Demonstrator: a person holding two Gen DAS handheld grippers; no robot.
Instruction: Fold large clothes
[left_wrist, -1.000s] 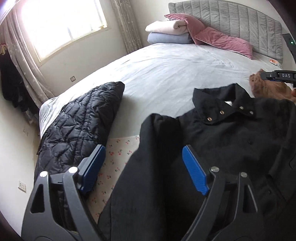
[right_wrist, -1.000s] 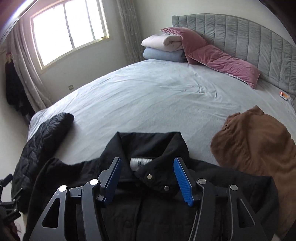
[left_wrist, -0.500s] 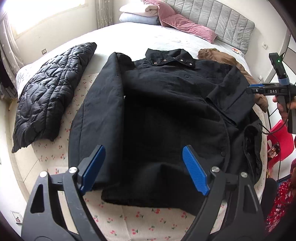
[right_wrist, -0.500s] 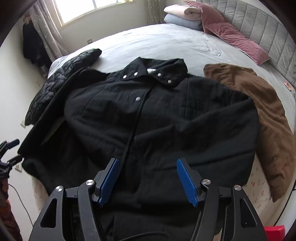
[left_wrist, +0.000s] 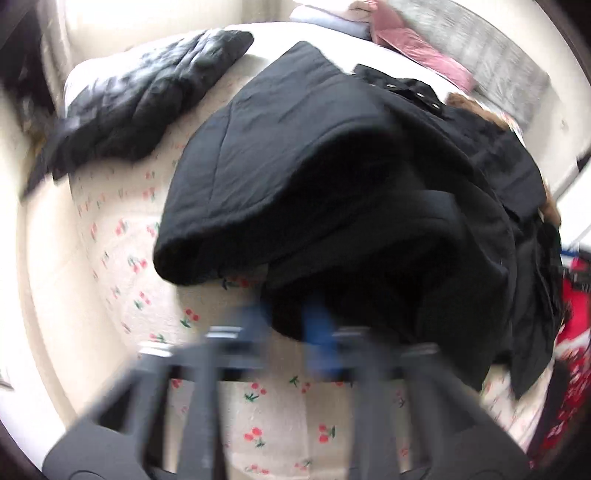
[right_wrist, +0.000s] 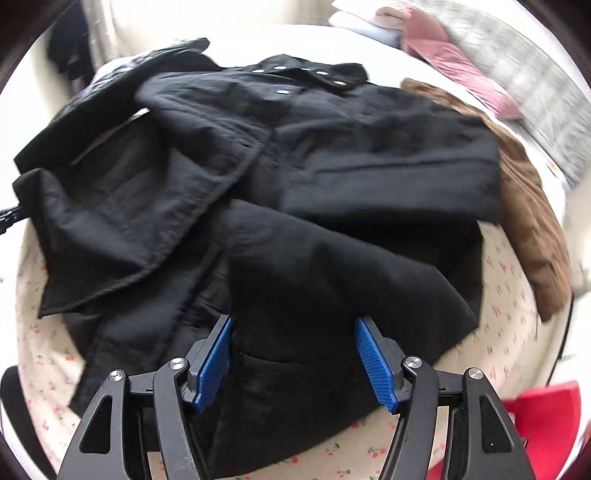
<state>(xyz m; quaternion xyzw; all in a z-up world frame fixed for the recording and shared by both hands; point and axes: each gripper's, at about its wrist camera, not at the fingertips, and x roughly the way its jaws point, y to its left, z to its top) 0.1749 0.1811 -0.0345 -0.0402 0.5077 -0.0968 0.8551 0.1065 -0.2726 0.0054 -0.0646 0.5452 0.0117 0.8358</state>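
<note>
The large black padded jacket (right_wrist: 295, 192) lies spread on the cherry-print bed cover (right_wrist: 509, 295), beside the brown garment (right_wrist: 532, 206). It seems soft, thick and rather heavy (it will sag), so hem corners are best. The left gripper (left_wrist: 291, 325) has its fingers together on the hem; the right gripper (right_wrist: 291, 354) holds its fingers apart over the cloth.

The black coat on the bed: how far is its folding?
Done: the black coat lies buttoned, right sleeve across the chest. In hand: the left gripper, jaws blurred but seemingly shut on cloth, lifts its left side. The right gripper is open above the hem. Left: finishing the fold; the brown garment waits.
</note>
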